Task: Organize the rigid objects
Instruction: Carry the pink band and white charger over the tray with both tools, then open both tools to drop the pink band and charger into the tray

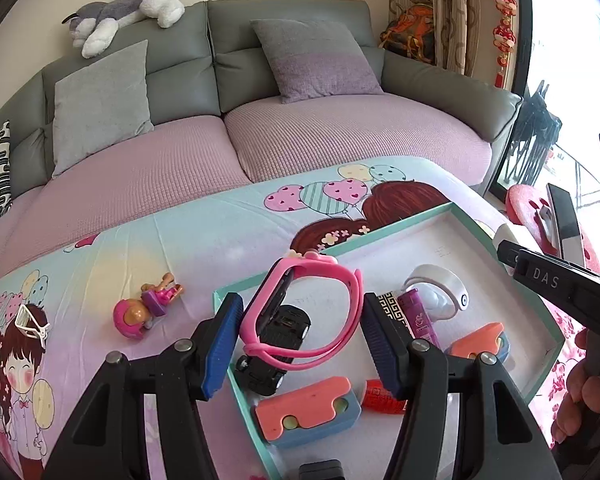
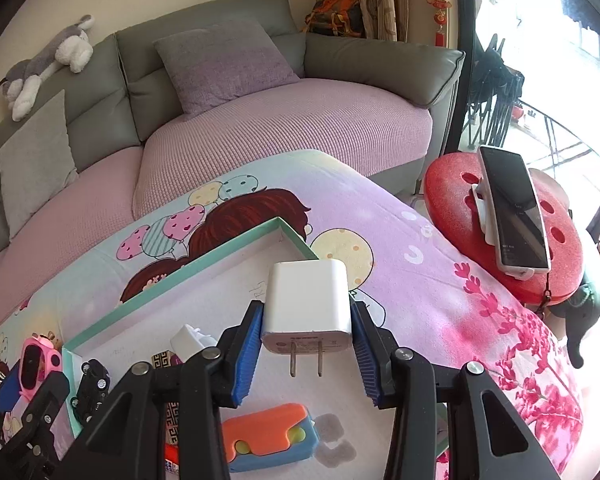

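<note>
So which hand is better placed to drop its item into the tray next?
Probably left: its watch hangs over the tray above the toy car. The right's charger sits nearer the far rim.

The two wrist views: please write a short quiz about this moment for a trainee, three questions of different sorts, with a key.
1. True or false: the right gripper holds a white charger by its sides, prongs toward the camera.
2. What does the left gripper hold? A) a black toy car B) a pink watch C) a purple tube
3. Fill in: the small doll lies ____ the teal tray, on the cartoon sheet.

Key
1. True
2. B: the pink watch, above the black toy car
3. outside
</note>
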`<act>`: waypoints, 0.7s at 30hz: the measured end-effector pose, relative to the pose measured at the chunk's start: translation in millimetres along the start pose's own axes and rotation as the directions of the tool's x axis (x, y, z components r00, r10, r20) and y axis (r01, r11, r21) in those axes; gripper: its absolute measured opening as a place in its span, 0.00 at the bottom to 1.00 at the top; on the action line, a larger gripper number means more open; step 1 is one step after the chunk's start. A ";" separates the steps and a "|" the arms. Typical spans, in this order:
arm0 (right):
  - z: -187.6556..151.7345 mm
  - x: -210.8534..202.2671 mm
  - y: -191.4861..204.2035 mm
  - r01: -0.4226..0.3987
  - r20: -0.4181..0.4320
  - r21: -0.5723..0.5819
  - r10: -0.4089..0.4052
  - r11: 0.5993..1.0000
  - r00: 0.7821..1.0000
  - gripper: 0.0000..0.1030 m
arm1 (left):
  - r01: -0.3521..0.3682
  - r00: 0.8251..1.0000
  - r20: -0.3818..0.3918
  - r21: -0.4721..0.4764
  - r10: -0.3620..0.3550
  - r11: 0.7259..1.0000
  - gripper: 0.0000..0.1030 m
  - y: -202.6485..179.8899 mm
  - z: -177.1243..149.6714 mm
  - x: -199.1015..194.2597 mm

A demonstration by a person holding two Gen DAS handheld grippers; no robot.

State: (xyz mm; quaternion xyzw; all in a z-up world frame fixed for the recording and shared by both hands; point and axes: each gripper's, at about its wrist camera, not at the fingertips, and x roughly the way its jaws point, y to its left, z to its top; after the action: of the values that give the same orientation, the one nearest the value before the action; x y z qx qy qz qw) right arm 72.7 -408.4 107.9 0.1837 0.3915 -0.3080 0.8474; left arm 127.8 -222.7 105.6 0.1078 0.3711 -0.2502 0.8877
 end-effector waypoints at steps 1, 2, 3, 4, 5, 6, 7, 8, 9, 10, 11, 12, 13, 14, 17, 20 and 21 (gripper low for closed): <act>-1.2 4.4 -0.1 -0.001 -0.015 0.000 0.001 1.000 1.000 0.45 | 0.002 1.000 -0.011 0.004 -0.002 1.000 0.60 -2.5 -0.8 2.7; -2.9 8.5 -0.2 -0.005 -0.029 0.002 0.005 1.000 1.000 0.45 | 0.003 1.000 -0.021 0.008 -0.003 1.000 0.60 -4.4 -2.1 5.0; -4.5 12.3 -0.3 -0.010 -0.042 0.003 0.010 1.000 0.999 0.45 | 0.004 1.000 -0.028 0.013 -0.004 1.000 0.60 -6.3 -3.0 7.0; -6.6 16.0 0.1 -0.013 -0.053 0.004 0.013 1.000 0.999 0.45 | 0.004 0.999 -0.035 0.016 -0.004 1.000 0.60 -7.8 -3.8 8.8; -7.7 18.8 0.2 -0.013 -0.061 0.005 0.013 1.000 0.998 0.45 | 0.005 0.999 -0.041 0.018 -0.004 1.000 0.60 -8.7 -4.6 10.3; -8.6 20.6 0.4 -0.010 -0.066 0.004 0.011 1.000 0.998 0.45 | 0.006 0.999 -0.047 0.018 -0.005 1.000 0.60 -9.2 -5.0 12.4; -9.5 22.0 0.5 -0.009 -0.071 0.003 0.009 1.000 0.997 0.45 | 0.006 0.999 -0.053 0.017 -0.006 1.000 0.60 -9.7 -5.5 14.5; -10.3 23.4 0.7 -0.009 -0.076 0.002 0.009 1.000 0.997 0.45 | 0.009 0.998 -0.061 0.015 -0.008 1.000 0.60 -9.5 -6.1 16.6; -11.3 25.2 1.1 -0.008 -0.082 0.001 0.008 1.000 0.997 0.45 | 0.011 0.998 -0.068 0.013 -0.010 1.000 0.60 -9.5 -6.9 18.3; -12.4 26.9 1.3 -0.007 -0.088 -0.001 0.007 1.000 0.996 0.45 | 0.013 0.997 -0.075 0.012 -0.012 1.000 0.60 -9.2 -7.6 20.1; -13.5 28.7 1.9 -0.007 -0.094 -0.002 0.007 1.000 0.996 0.45 | 0.013 0.997 -0.082 0.011 -0.012 1.000 0.60 -9.1 -8.2 22.0; -14.6 30.3 2.2 -0.007 -0.100 -0.003 0.006 1.000 0.995 0.45 | 0.013 0.996 -0.088 0.011 -0.012 1.000 0.60 -8.8 -8.8 22.9; -15.4 31.9 2.4 -0.006 -0.106 -0.004 0.006 1.000 0.994 0.45 | 0.013 0.996 -0.094 0.011 -0.012 1.000 0.60 -8.5 -9.6 23.9; -16.4 33.7 2.7 -0.007 -0.112 -0.005 0.007 1.000 0.994 0.45 | 0.013 0.995 -0.100 0.011 -0.012 1.000 0.60 -8.4 -10.3 25.3; -19.1 37.6 3.5 -0.014 -0.128 -0.003 0.013 1.000 0.992 0.45 | 0.015 0.992 -0.126 0.005 -0.014 1.000 0.60 -8.2 -12.9 30.7; -19.5 38.0 5.2 -0.012 -0.127 -0.009 0.011 1.000 0.992 0.45 | 0.016 0.988 -0.156 -0.004 -0.016 1.000 0.60 -7.3 -16.0 36.9; -19.5 38.6 5.7 -0.014 -0.129 -0.010 0.013 1.000 0.992 0.45 | 0.015 0.987 -0.162 -0.007 -0.016 1.000 0.60 -6.9 -16.4 38.2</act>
State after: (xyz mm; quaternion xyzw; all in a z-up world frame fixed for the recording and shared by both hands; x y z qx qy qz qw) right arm 85.2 -408.1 66.2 0.2014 0.4460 -0.2877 0.8233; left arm 137.1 -236.2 66.8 0.1222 0.4436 -0.2465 0.8530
